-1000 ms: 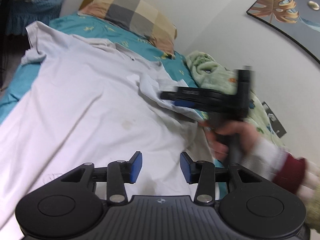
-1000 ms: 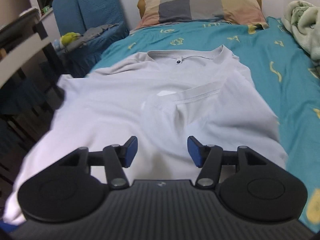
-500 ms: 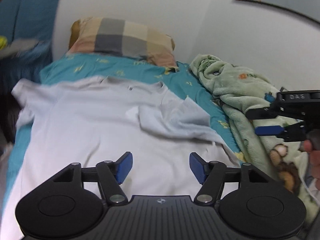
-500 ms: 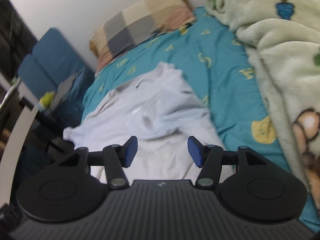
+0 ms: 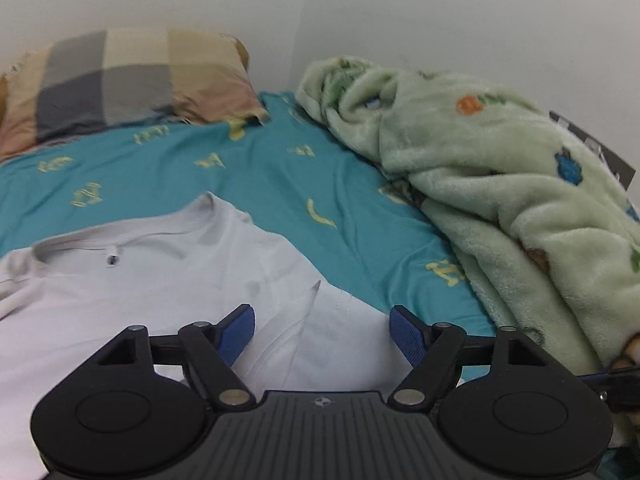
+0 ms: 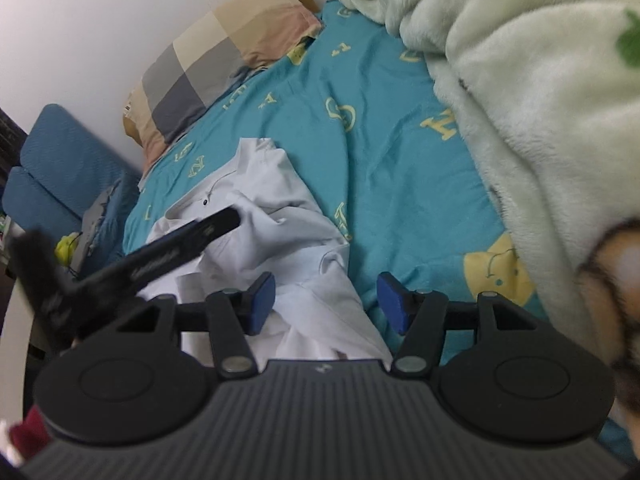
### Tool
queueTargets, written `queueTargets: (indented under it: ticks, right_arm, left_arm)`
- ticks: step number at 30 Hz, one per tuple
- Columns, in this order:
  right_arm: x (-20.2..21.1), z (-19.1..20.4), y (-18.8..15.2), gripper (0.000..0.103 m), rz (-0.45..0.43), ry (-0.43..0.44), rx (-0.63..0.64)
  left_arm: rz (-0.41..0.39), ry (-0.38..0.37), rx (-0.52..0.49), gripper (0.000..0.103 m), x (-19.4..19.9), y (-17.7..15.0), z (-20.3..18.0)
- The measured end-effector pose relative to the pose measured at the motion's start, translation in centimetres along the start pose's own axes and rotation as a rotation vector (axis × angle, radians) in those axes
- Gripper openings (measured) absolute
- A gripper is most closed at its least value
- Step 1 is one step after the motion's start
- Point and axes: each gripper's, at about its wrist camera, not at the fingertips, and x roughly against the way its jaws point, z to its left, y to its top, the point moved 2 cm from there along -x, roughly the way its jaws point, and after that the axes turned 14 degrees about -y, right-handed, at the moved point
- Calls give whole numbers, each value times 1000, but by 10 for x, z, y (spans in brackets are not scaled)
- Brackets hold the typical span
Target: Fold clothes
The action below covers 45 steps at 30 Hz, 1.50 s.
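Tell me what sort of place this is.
Most likely a bedroom. A checked pillow sits at the head of a bed with a teal sheet, a green fleece blanket is bunched along the wall, and a white T-shirt lies spread on the sheet.

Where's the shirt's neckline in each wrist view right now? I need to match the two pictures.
Left wrist: the white T-shirt lies lower left, its neckline left of centre, above the open left gripper.
Right wrist: the neckline sits left of centre, above the open right gripper, partly behind the other gripper.
Shared landmark: the checked pillow, beyond the collar in both.
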Motion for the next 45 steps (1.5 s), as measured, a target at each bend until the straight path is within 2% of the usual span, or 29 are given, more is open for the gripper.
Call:
queueTargets:
  ticks: [2,3,4,7,12,14,17,20,22,25,26,28,29,33,36,39,45]
  right_arm:
    - [-10,-3,1,60,24,-5,-16]
    - [-14,-4,1,60,38,-3,-30]
    - [-16,-6,1,60,49,0,-43]
    - [-16,-8,1,60,63,16,-71]
    - [2,-3,-1,60,27,61,-69]
    - [4,1,-2,60,30,68,-53]
    - [1,5,-5,60,57,75,-37]
    - [-5,10,-8,60,99,87,-17]
    - [-10,12,-10,60,122,90,-4]
    - [-18,17,-13,60,140,83,28]
    - [-21,18,-14,60,147,80,39]
    - [-26,20,-15,60,159,75,57]
    - [-29,22,-16,60,165,74,65]
    - [-32,31,-17,60,178,90,115]
    - [-26,36,-16,60,166,119,139]
    - [-15,37,-16,60,144,137,160]
    - [14,31,-20,60,116,130,184]
  left_arm:
    - [39,-17,-1,49,-13,-2,2]
    - [48,-21,0,18,-13,-3,1]
    - [58,-25,1,5,-13,-5,1]
    - [48,-39,13,4,0,-6,0]
    - [-141,-40,129,3,66,12,8]
    - [-199,0,159,3,84,20,17]
    - [-254,103,238,3,99,31,39]
    - [-260,204,302,4,93,35,64]
    - [-231,271,321,4,81,29,79]
    - [-190,318,389,8,69,8,100]
    - [-188,321,423,12,69,2,104]
    - [-192,310,479,28,75,-8,107]
    - [-190,306,492,32,80,-13,105]
    - [-176,283,479,48,118,-33,70]
    - [-166,235,497,50,155,-61,26]
    - [-144,213,535,51,189,-102,-31]
    - [-84,102,588,49,221,-186,-140]
